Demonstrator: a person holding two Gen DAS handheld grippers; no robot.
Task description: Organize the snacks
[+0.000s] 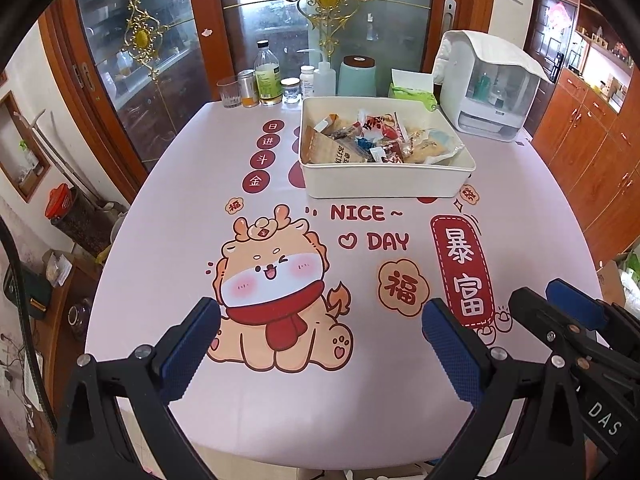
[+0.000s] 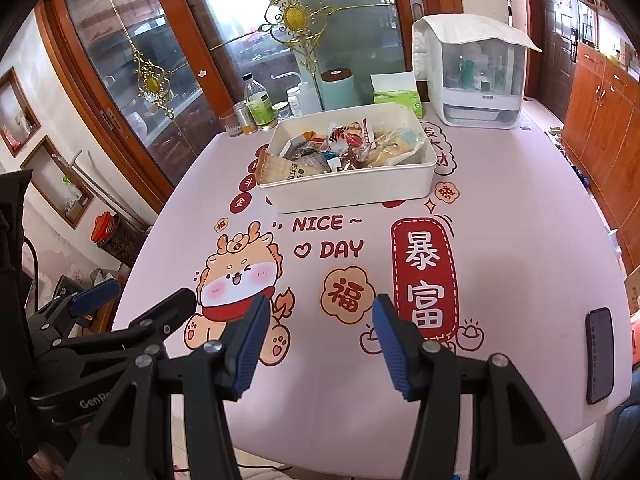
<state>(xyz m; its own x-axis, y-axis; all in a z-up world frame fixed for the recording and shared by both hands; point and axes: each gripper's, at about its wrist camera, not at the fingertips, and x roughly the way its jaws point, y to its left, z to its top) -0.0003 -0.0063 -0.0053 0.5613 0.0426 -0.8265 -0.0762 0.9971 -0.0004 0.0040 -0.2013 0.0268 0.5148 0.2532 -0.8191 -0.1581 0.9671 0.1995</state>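
Note:
A white rectangular bin [image 1: 384, 184] [image 2: 348, 194] stands at the far middle of the table, and several wrapped snacks [image 1: 380, 136] [image 2: 340, 148] are piled inside it. My left gripper [image 1: 320, 340] hovers over the near edge of the table, well short of the bin. It is open with nothing between its blue pads [image 1: 188, 344]. My right gripper [image 2: 322, 340] hangs beside it, open and empty too, with only tablecloth showing between its pads [image 2: 392, 344]. Each gripper shows at the edge of the other's view: right gripper [image 1: 548, 300], left gripper [image 2: 140, 298].
The pink tablecloth [image 1: 280, 400] carries a cartoon print. Bottles, jars and a glass [image 1: 260, 84] line the back edge, beside a green tissue pack [image 1: 412, 92] and a white covered appliance [image 1: 492, 88]. A dark phone [image 2: 600, 356] lies near the right edge. Glass cabinet doors stand behind.

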